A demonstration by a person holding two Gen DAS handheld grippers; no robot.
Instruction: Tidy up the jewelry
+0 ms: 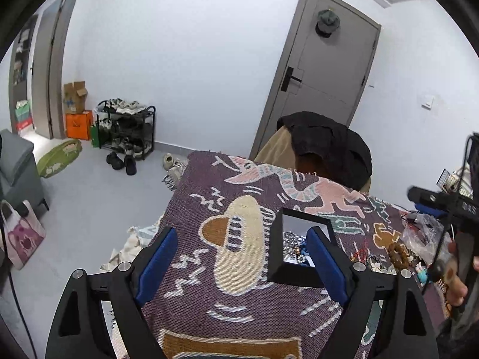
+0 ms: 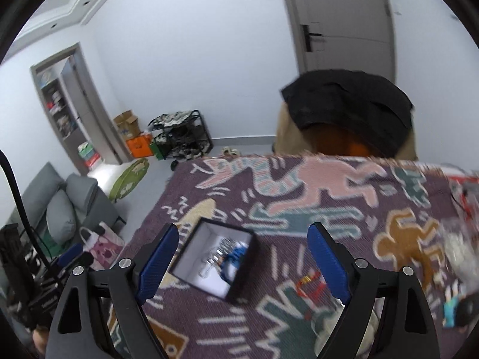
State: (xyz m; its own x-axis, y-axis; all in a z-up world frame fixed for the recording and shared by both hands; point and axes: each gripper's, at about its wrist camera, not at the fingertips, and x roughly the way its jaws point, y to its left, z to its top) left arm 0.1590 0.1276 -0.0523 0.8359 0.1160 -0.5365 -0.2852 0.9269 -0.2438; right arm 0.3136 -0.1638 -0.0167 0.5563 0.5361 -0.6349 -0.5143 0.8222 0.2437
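A black jewelry box (image 1: 280, 249) with a white lining stands open on the patterned purple cloth (image 1: 209, 293); it holds silver and blue pieces (image 2: 229, 252). My left gripper (image 1: 241, 264) is open and empty, the box just ahead near its right finger. My right gripper (image 2: 244, 264) is open and empty above the cloth, with the box (image 2: 242, 272) between its fingers nearer the left one. A red piece (image 2: 310, 288) lies on the cloth near the right finger. Loose beads and trinkets (image 1: 396, 252) lie right of the box.
A chair draped with a black garment (image 1: 329, 146) stands behind the table. A clear plastic bag (image 1: 422, 233) lies at the table's right. A shoe rack (image 1: 128, 128), boxes and a grey sofa (image 2: 60, 203) stand on the floor to the left.
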